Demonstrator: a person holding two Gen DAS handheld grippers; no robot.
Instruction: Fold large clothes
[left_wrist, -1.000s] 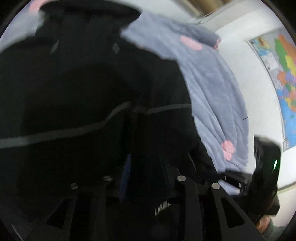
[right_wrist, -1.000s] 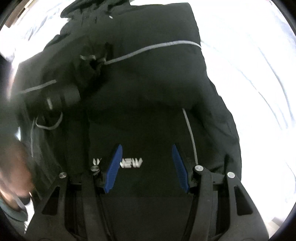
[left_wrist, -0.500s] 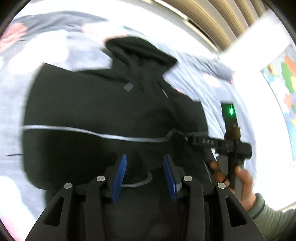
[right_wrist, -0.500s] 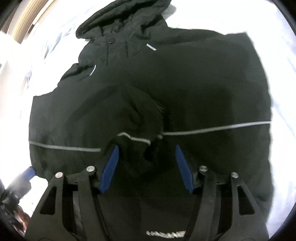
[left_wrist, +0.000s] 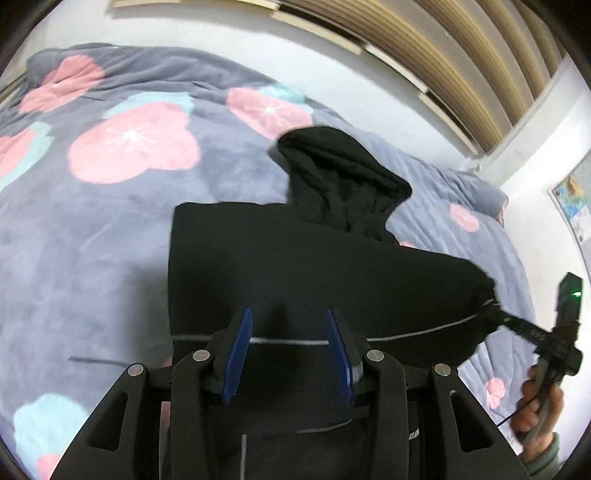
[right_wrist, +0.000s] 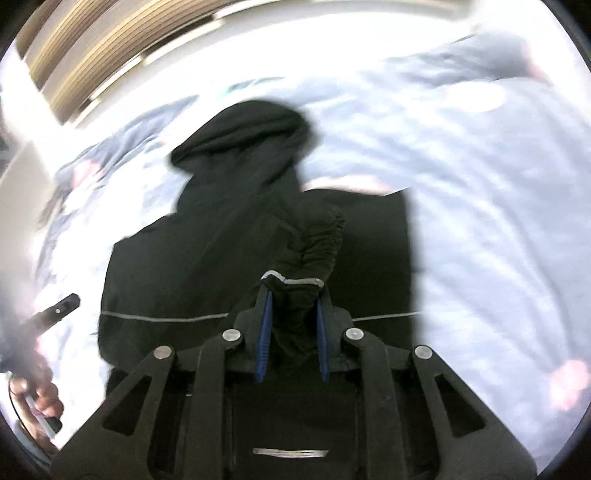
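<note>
Black hooded jacket (left_wrist: 295, 266) lies spread on our bed's grey flowered blanket (left_wrist: 110, 221), hood (left_wrist: 343, 177) toward the slatted headboard (left_wrist: 461, 62). Our right tongs (right_wrist: 293, 295) are closing on a bunched fold of the jacket's sleeve (right_wrist: 317, 240), its grey-striped edge between the blue pads. Our left tongs (left_wrist: 288, 325) hang open above the jacket, nothing between them.

No legible text in either wrist view. Black hooded jacket (right_wrist: 229, 258) carries a pale printed strip near its lower edge in the right wrist view: too blurred to read. Left wrist view: a few pale letters at the jacket's lower right edge, cut off, unreadable. Wall map (left_wrist: 576, 206): print too small.
</note>
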